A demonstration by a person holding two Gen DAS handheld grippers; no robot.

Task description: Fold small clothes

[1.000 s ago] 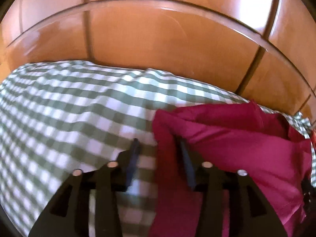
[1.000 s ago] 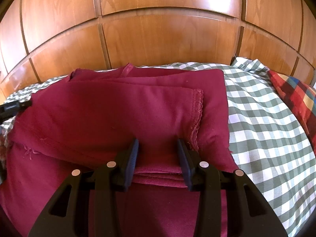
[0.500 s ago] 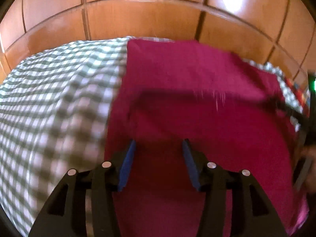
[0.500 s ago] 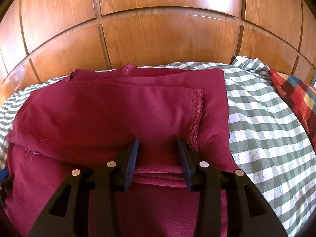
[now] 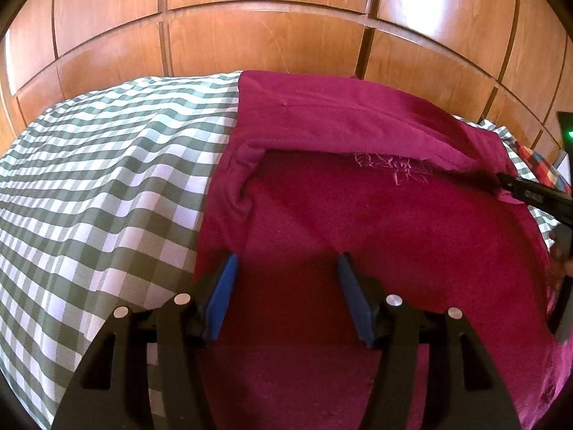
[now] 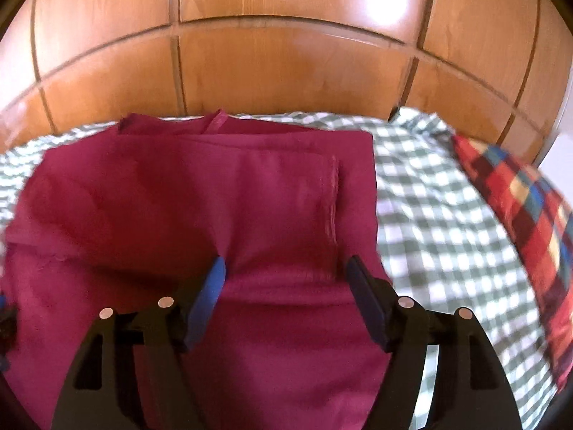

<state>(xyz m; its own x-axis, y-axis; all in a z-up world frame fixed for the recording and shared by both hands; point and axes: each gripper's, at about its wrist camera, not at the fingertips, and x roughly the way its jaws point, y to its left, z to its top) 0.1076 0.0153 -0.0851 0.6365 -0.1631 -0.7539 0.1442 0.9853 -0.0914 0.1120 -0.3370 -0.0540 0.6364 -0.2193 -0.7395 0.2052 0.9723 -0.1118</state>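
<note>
The left claw [image 5: 284, 265] sits low in the middle of its frame, jaws apart and opening, the crimson cloth lying under the gap but not pinched by the blue pads [image 5: 222, 295]. The right claw [image 6: 286, 263] is likewise low centre in its own view, jaws widening, with the garment's near fold below them and nothing clamped.

The crimson garment [image 5: 376, 222] lies on the bed's green checked sheet [image 5: 100, 186], filling the centre and right of the left view and the centre and left of the right view. It looks well on in folding: a flap is laid over across the upper part, a lace-trimmed edge [image 6: 333, 200] is tucked inward, and layered edges show at the near side. One or two further folds and a smoothing seem left; the bunched corner at the flap's left end is untidy.

Count: one garment, two claws, one plaid pillow [image 6: 519, 208] at right, one wood-panelled headboard [image 6: 286, 53] across the top.
</note>
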